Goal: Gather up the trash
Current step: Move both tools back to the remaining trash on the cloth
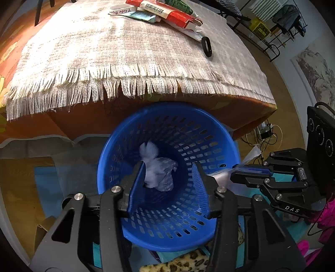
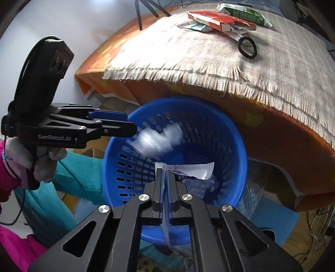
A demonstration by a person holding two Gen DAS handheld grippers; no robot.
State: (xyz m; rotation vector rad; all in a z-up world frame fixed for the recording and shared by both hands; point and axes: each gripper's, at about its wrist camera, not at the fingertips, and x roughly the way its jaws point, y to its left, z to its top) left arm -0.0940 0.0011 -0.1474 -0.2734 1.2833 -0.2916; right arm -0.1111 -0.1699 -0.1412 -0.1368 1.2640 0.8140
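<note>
A blue perforated basket (image 1: 211, 129) stands on the floor below the table edge; it also shows in the right wrist view (image 2: 226, 134). My left gripper (image 1: 168, 167) is open above the basket. A crumpled white wad (image 1: 157, 167) is between and below its fingers, blurred in the right wrist view (image 2: 159, 139), loose in the air inside the basket. My right gripper (image 2: 165, 170) is shut on a clear plastic wrapper (image 2: 194, 169) over the basket rim; it shows from the side in the left wrist view (image 1: 234, 173).
The table carries a fringed beige cloth (image 1: 104, 52). On it lie a red and white box (image 1: 173, 12), a green packet (image 2: 245, 13), papers and a black ring (image 1: 206, 46). Teal fabric (image 2: 69, 184) and leopard-print cloth (image 1: 180, 264) lie around the basket. Cables (image 1: 263, 136) run on the floor.
</note>
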